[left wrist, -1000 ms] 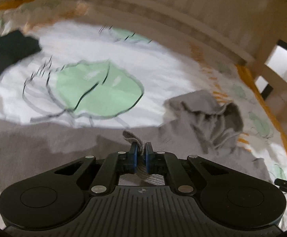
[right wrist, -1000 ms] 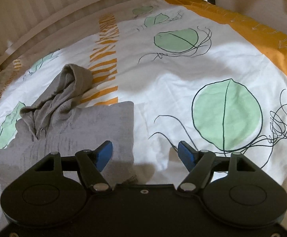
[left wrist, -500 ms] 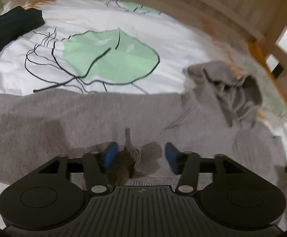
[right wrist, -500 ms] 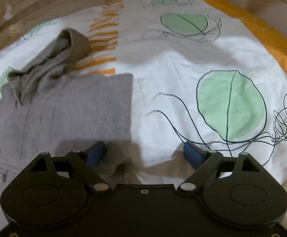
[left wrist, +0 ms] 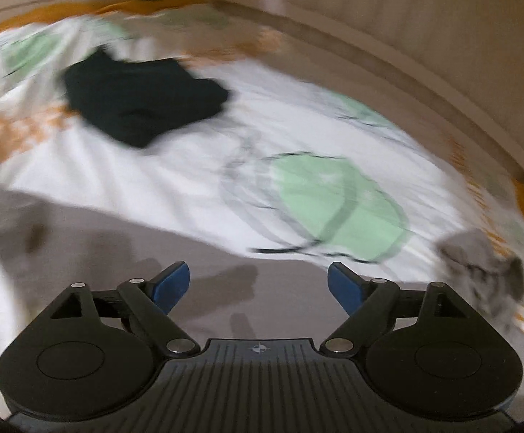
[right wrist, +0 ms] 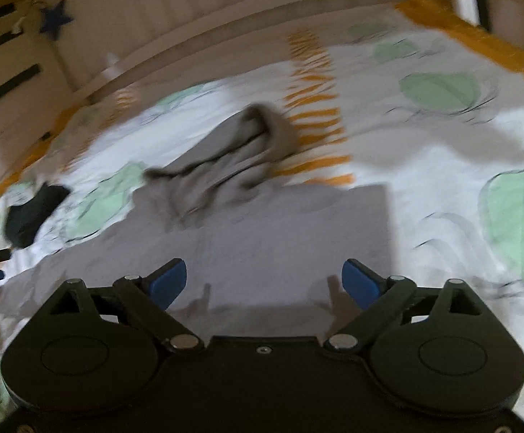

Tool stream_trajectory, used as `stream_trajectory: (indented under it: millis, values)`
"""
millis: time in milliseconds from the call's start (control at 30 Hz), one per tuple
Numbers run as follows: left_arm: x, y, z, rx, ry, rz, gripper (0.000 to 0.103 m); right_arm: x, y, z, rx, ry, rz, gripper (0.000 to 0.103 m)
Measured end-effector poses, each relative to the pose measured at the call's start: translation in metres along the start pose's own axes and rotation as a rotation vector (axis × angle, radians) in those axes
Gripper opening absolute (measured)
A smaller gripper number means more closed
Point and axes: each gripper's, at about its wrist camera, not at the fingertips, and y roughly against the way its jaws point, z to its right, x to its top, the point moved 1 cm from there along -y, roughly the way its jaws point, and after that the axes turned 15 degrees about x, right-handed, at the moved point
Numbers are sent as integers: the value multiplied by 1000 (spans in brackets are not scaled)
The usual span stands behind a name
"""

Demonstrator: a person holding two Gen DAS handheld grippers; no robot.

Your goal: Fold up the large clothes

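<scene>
The grey garment lies spread flat on the leaf-print bedcover, its hood bunched at the far end. Both grippers hang above it, apart from the cloth. The left gripper has just been opening, its 2 blue pads wide with nothing between them; the right gripper likewise. A black garment lies farther off.
</scene>
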Motion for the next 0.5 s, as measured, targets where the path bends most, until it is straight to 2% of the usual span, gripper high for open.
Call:
stream_trajectory:
  millis: [133, 200, 400, 500]
  values:
    - [12, -5, -51, 67, 144, -43, 86, -13, -11, -21, 47, 19, -49, 95]
    - [15, -9, -72, 97, 212, -55, 90, -18, -13, -28, 63, 31, -63, 95]
    - [17, -27, -124, 183, 342, -46, 94, -25, -15, -38, 101, 42, -50, 99]
    - [12, -47, -143, 190, 416, -85, 94, -26, -18, -37, 100, 15, -44, 99]
